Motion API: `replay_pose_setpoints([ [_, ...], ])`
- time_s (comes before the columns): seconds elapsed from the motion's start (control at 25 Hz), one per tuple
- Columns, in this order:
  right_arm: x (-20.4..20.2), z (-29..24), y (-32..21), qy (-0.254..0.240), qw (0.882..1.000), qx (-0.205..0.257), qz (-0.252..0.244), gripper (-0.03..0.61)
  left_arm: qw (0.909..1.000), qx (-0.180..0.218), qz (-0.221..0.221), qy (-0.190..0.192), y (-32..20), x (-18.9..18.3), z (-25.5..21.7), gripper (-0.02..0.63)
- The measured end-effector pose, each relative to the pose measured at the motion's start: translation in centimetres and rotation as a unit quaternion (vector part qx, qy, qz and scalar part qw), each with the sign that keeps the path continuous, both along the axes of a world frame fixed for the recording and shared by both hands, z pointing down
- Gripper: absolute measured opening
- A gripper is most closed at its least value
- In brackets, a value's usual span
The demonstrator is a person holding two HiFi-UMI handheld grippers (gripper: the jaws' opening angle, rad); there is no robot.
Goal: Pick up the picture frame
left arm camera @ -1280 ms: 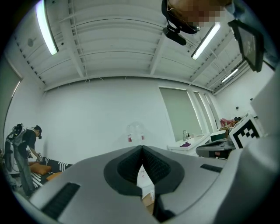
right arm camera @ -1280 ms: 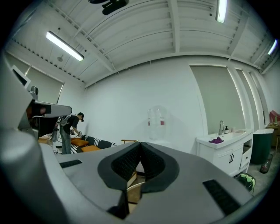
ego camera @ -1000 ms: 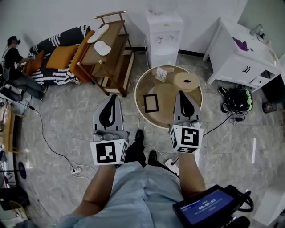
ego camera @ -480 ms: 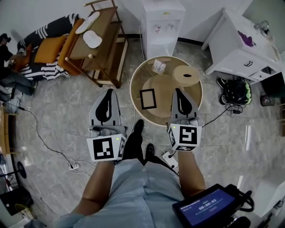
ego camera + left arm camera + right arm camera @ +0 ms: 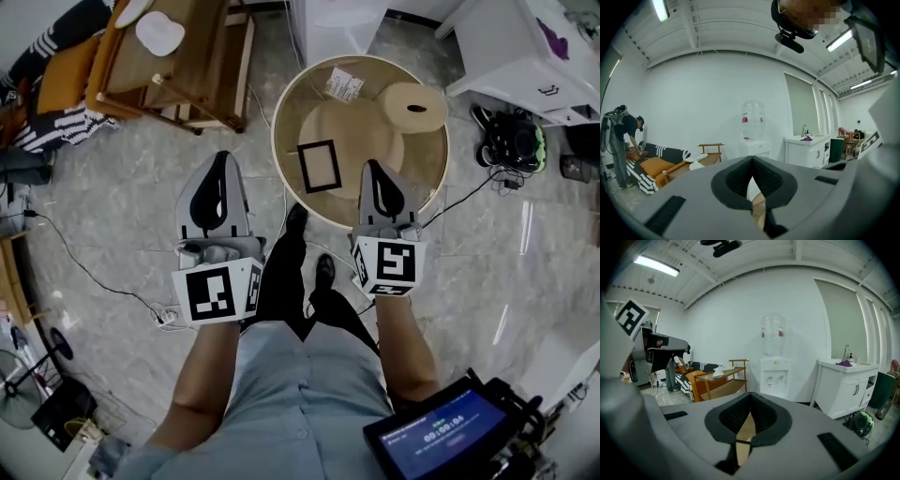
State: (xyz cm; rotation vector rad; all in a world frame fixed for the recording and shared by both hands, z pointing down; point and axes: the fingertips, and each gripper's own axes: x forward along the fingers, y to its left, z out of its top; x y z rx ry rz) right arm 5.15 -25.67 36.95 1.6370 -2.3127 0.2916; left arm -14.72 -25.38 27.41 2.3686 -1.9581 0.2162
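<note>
- The picture frame [image 5: 320,166], a small dark-edged rectangle, lay flat on the round wooden table [image 5: 289,105], on the side nearer the person.
- On the far part of that table lay a pale disc [image 5: 415,106] with a hole in its middle and a small paper packet [image 5: 344,84], both apart from the frame.
- The left gripper [image 5: 221,164] was held over the tiled floor, to the left of the table and clear of it. In the left gripper view its jaws met at the tips with nothing between them [image 5: 752,161].
- The right gripper [image 5: 374,171] pointed over the near edge of the table, just to the right of the frame and not touching it. In the right gripper view its jaws were likewise pressed together and empty [image 5: 751,397].
- In the head view the frame sat between the two grippers, closer to the right one.
- A wooden shelf cart [image 5: 178,56] stood to the left of the table, and a white cabinet [image 5: 525,47] to the right with a dark helmet [image 5: 514,141] on the floor beside it.
- A water dispenser [image 5: 773,362] stood against the white wall straight ahead of both grippers.
- A screen device [image 5: 441,441] showed at the person's right side.
- In the left gripper view another person [image 5: 621,140] bent over a striped sofa at the far left.
</note>
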Motion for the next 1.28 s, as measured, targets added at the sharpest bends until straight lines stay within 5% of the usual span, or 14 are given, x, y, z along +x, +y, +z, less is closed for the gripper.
replay_pose_setpoints([
  [0.6,-2.5,18.8,-2.2,0.028,0.992,-0.122,-0.008,0.025,0.9942,-0.107,0.0,0.01,-5.0,-2.7,16.8,0.011],
  [0.88,0.0,27.6,-2.0,0.03,0.983,-0.183,-0.003,0.026,0.9854,-0.17,0.002,0.011,-6.8,-0.2,26.1,0.011],
  [1.28,-0.6,33.7,-2.2,0.036,0.975,-0.22,-0.008,0.062,0.9763,-0.215,0.011,0.014,-7.0,-0.2,31.7,0.011],
])
